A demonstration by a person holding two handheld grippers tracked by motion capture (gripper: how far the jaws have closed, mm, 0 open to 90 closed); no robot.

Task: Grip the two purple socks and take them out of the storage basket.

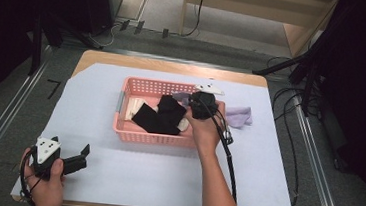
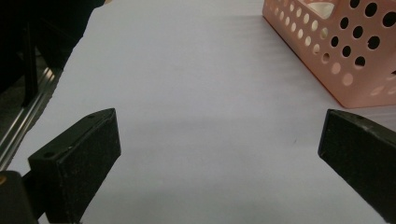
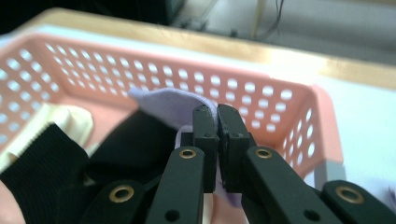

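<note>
A pink perforated basket (image 1: 153,138) stands mid-table and holds black socks (image 1: 157,118), a cream one (image 1: 134,106) and a lavender one (image 1: 182,98). My right gripper (image 1: 194,102) reaches into the basket's far right corner. In the right gripper view its jaws (image 3: 216,112) are shut on the lavender sock (image 3: 163,103), with the black socks (image 3: 126,149) and the cream sock (image 3: 65,119) to their left. My left gripper (image 1: 83,157) rests near the table's front left corner. It is open (image 2: 218,126) over bare white cover, with the basket (image 2: 336,51) ahead to its right.
A second lavender sock (image 1: 239,115) lies on the white table cover (image 1: 164,176) just right of the basket. A black cable (image 1: 229,154) trails from the right gripper along the forearm. Metal rails and cables run along the floor on both sides of the table.
</note>
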